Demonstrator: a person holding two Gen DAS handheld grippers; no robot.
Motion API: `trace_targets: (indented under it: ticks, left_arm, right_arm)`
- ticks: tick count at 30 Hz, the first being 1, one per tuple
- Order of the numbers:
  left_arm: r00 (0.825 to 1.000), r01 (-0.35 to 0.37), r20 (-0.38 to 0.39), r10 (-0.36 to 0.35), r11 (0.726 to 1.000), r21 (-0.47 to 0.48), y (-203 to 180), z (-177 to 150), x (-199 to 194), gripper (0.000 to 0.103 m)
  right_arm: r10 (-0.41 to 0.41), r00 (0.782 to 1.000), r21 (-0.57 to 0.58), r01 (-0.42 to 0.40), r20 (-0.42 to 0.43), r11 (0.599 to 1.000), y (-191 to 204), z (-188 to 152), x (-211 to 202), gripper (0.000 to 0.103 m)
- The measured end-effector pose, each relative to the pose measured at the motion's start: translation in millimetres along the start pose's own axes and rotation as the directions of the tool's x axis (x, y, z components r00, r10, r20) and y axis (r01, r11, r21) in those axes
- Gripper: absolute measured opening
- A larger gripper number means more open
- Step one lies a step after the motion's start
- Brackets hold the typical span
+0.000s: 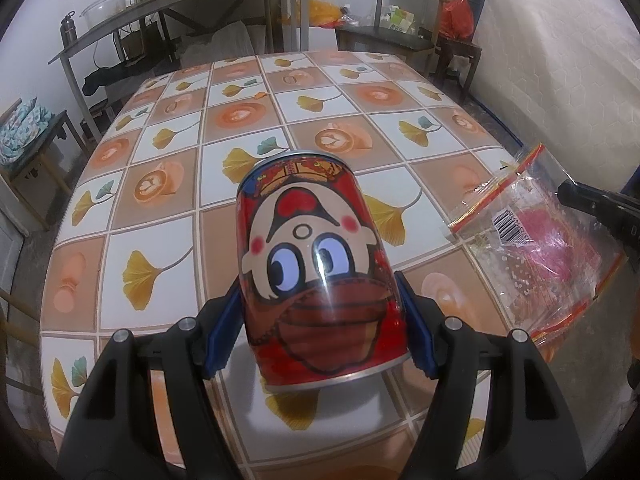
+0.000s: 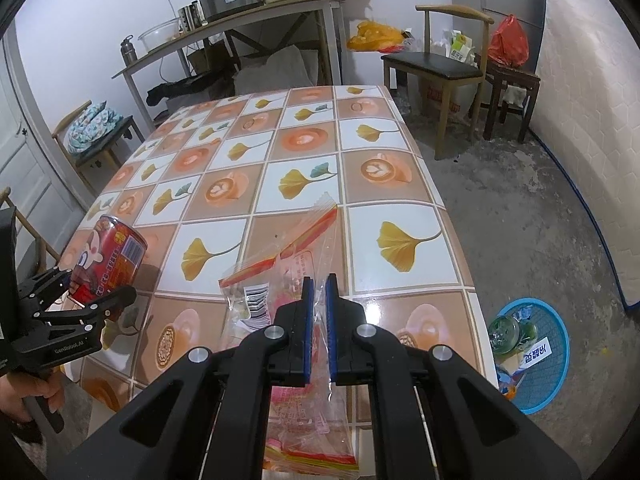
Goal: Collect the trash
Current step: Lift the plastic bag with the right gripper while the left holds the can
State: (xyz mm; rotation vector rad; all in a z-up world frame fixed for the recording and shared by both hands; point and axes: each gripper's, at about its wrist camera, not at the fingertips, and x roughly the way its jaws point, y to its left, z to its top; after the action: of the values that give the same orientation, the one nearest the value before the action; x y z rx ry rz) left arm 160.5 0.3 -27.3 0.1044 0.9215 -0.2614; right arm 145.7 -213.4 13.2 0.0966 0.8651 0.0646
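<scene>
My left claw is clamped on the red can, which fills the lower middle of the left view, tilted, its bottom rim toward the camera. In the right view the same can sits at the left edge, off the table. My right claw, bottom centre of that view, is pressed together on a clear plastic bag; the film runs up between the blue pads and the rest droops onto the table.

What worries me most is the can. The pads hold it low on a smooth round wall, so I judge a quick swing or a further tilt could let it slide out and roll off the table edge. If any drink is left inside, tipping it further might spill it; I cannot tell whether it is empty.

The bag is held by a thin fold only. Pulling fast could let the slick film slip free, or it may snag on the table edge. The blue basket sits on the floor at the lower right, well apart from both, so a hasty drop from up here might miss it
</scene>
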Motion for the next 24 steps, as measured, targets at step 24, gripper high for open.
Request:
trace_targets:
  ticks: [24]
  left_arm:
    - [0.999,-0.027,0.036,0.026,1.000,0.008,-4.1,1.2,-13.6,0.066]
  right_arm:
    - [0.008,1.000,0.001,-0.008,0.028,1.000,3.0,8.3,-8.0,0.006]
